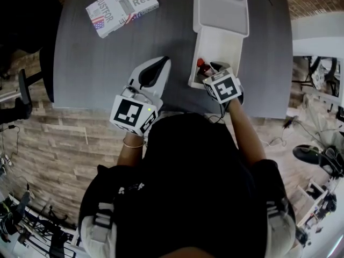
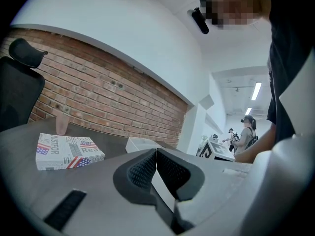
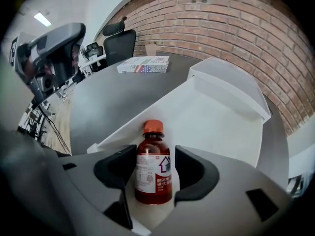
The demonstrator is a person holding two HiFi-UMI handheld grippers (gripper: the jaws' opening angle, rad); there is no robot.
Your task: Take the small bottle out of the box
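Note:
A small brown bottle [image 3: 153, 168] with an orange cap and a white label lies in the near end of an open white box [image 3: 216, 117], cap pointing away from me. My right gripper [image 3: 155, 170] is shut on the bottle, with a dark pad against each side of its body. From the head view the bottle's cap [image 1: 200, 65] shows just beyond the right gripper [image 1: 208, 73], inside the box [image 1: 223, 39]. My left gripper [image 1: 153, 70] rests on the grey table left of the box. Its jaws [image 2: 156, 154] are shut and hold nothing.
A printed carton with flag pictures [image 1: 122, 7] lies at the table's far left. The white box's lid [image 1: 221, 1] lies open beyond it. A black office chair [image 2: 19, 82] stands left of the table [image 1: 91, 63], and a brick wall lies behind.

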